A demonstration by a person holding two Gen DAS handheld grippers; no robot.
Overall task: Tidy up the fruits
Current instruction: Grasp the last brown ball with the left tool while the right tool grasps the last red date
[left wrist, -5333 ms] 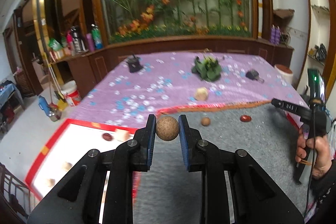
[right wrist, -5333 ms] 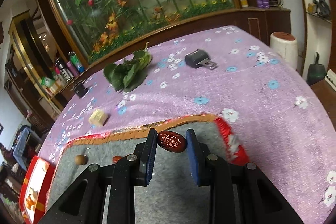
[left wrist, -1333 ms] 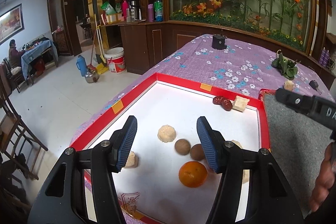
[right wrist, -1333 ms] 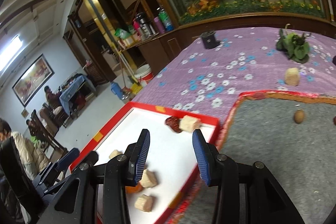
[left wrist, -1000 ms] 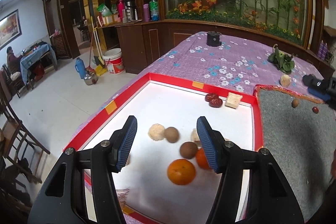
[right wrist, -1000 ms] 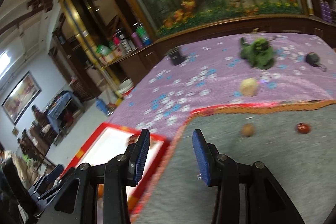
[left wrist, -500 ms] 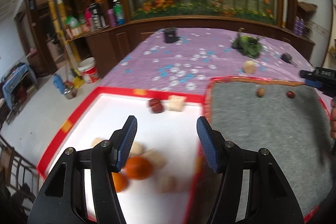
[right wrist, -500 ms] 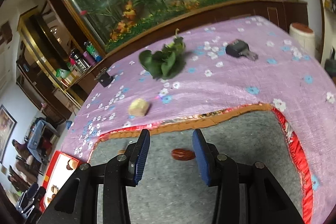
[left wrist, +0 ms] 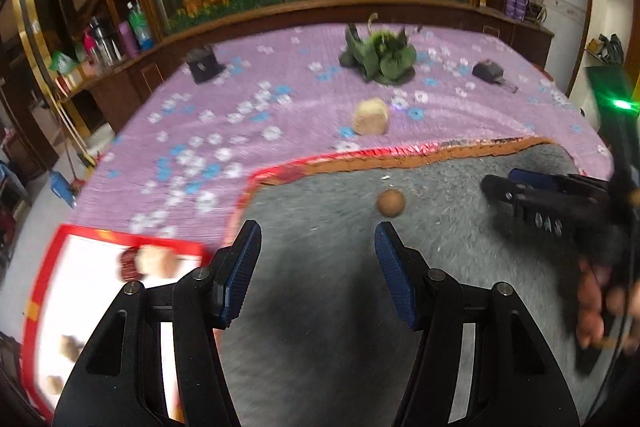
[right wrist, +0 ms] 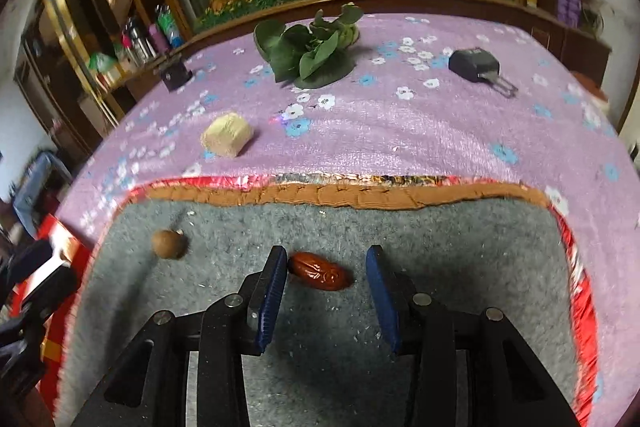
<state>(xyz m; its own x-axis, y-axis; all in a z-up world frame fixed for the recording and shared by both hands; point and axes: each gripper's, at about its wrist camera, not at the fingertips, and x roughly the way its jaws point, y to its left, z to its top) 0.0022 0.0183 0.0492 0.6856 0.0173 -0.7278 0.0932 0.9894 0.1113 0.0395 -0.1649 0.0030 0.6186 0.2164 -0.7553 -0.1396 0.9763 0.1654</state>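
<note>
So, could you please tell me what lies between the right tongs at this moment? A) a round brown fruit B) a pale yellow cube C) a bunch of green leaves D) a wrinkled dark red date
D: in the right wrist view the wrinkled dark red date lies on the grey fuzzy mat between the right tongs, whose pads do not press on it.

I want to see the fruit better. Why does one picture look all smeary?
Left wrist view: smeared by motion, so the red tray and cloth flowers streak. Right wrist view: sharper in the middle, the red date crisp, its edges smeared. Both bend like fishbowls.
</note>
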